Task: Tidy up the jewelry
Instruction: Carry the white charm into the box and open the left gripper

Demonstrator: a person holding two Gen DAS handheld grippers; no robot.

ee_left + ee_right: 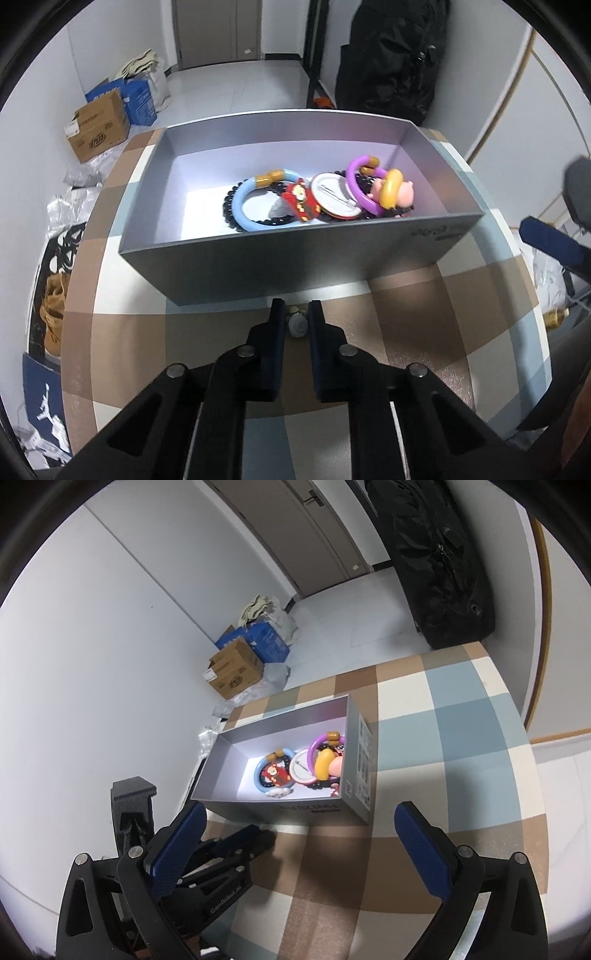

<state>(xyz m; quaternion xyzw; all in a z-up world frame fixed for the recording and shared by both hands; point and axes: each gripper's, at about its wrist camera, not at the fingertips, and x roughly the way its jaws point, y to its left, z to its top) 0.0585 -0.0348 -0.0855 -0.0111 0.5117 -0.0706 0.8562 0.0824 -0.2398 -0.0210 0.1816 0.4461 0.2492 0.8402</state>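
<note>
Left gripper (296,314): its jaws are nearly together, squeezing a small grey charm (297,324). It points down at the tabletop, just in front of the box. From the right wrist camera it shows as a black arm (236,845) low on the left, its tip by the near wall of the box.

Charm: small, round and grey, with a bit of gold at the top. It sits between the left gripper's fingers (277,325), right at the tabletop. I cannot tell if it is lifted off yet.

Right gripper (301,825): wide open, with nothing between its blue pads (177,849). It hangs over the tabletop, near the box but not touching it.

Box (258,266): grey, open on top, white inside. It stands on the tabletop. Its left half is bare and the jewelry is piled in the right half.

Blue ring (242,210): light blue with a gold clasp. It lies flat in the middle of the box, over a string of dark beads (228,203).

Red charm (301,201): it lies across the blue ring.

Round badge (334,199): white with a red rim. It lies between the blue ring and the purple ring.

Purple ring (354,184): it leans up at the right end of the box.

Pink toy (400,194): a little figure with a yellow ring (392,186) around it. It touches the purple ring.

Tabletop (461,716): a cloth with brown, blue and cream squares.

Floor: cardboard boxes (232,672) sit by the white wall, well apart from the tabletop.
</note>
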